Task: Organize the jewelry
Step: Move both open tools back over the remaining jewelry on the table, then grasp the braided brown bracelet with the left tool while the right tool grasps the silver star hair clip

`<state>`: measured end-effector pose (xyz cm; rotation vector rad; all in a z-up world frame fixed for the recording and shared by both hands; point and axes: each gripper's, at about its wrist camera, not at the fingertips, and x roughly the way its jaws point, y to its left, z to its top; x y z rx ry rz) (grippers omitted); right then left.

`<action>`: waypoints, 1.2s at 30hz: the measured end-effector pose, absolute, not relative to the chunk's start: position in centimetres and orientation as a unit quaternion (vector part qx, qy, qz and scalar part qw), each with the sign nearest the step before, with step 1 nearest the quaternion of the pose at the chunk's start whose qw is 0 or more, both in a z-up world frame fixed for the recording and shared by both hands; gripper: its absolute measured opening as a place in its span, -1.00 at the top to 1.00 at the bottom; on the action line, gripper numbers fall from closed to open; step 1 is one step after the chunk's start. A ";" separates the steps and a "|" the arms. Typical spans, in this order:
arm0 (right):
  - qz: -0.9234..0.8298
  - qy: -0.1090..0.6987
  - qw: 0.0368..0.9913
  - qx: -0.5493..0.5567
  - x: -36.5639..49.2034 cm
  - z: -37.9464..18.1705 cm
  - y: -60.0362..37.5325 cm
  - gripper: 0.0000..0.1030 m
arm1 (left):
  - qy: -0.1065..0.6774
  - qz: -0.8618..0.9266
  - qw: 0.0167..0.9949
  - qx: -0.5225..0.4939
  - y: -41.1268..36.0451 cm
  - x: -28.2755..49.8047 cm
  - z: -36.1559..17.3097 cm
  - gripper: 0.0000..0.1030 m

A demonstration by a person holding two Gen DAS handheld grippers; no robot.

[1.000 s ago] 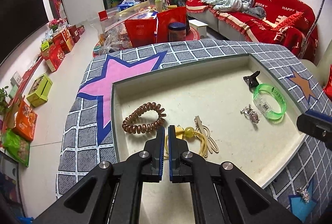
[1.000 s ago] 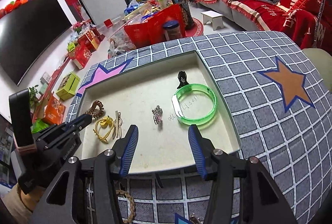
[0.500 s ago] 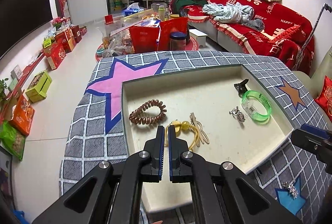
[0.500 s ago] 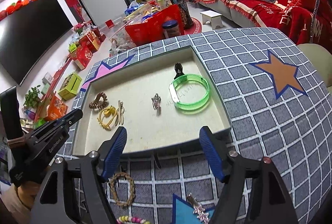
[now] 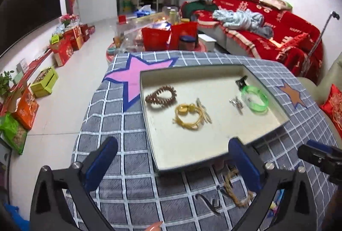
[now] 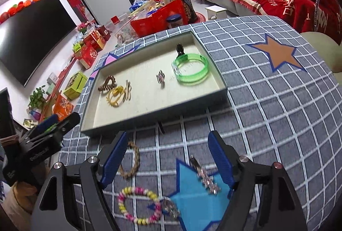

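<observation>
Left claw (image 5: 173, 158): jaws opening, already spread wide, nothing between the pads — it hangs over the near edge of the tray.
Right claw (image 6: 168, 158): jaws apart, empty, over the loose pieces in front of the tray.
Tray (image 6: 149, 112): shallow, pale-lined, lying on the checked grey cloth of the worktop (image 6: 267, 107).
Brown spiral hair tie (image 5: 160, 96): in the tray, on the side nearest the pink star.
Yellow cord bracelet (image 5: 189, 116): in the tray just beside the spiral tie, with a thin pale clip (image 5: 204, 110) touching its edge.
Silver charm (image 6: 160, 78): mid-tray, near the green bangle but apart from it.
Green bangle (image 6: 190, 69): at the tray's far corner on the orange-star side, a small black clip (image 6: 180, 48) touching its rim.
Braided brown bracelet (image 6: 131, 160): on the cloth outside the tray, by the right claw's left finger.
Pink and yellow bead bracelet (image 6: 139, 205): on the cloth, close to the camera.
Rhinestone piece (image 6: 206, 177): on the blue star — blurred, detail unclear.
Dark hairpin (image 5: 206, 203): on the cloth in front of the tray, in the left wrist view.
</observation>
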<state>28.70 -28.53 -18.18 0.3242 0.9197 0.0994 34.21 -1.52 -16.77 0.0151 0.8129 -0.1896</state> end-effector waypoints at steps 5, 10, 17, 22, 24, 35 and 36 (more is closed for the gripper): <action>0.039 0.447 0.880 0.154 26.7 -18.7 -29.2 -0.55 | 0.389 -0.096 0.916 0.025 -2.2 32.5 -17.5 -1.00; 0.027 0.457 0.878 0.142 25.1 -19.4 -30.1 -0.56 | 0.415 -0.102 0.904 0.014 -2.4 30.6 -19.1 -1.00; 0.016 0.470 0.874 0.121 23.4 -20.5 -30.9 -0.56 | 0.461 -0.104 0.882 0.000 -2.9 28.2 -21.3 -1.00; 0.016 0.476 0.873 0.101 23.1 -21.1 -31.0 -0.56 | 0.478 -0.082 0.874 -0.009 -3.0 28.0 -22.0 -1.00; 0.018 0.478 0.873 0.098 23.2 -21.4 -31.0 -0.56 | 0.481 -0.078 0.873 -0.010 -3.1 28.0 -22.1 -1.00; 0.027 0.487 0.870 0.074 24.7 -22.5 -30.4 -0.56 | 0.487 -0.068 0.871 0.000 -5.3 29.2 -22.2 -1.00; 0.029 0.488 0.870 0.069 24.9 -22.6 -30.3 -0.56 | 0.490 -0.069 0.869 -0.003 -5.5 29.3 -22.4 -1.00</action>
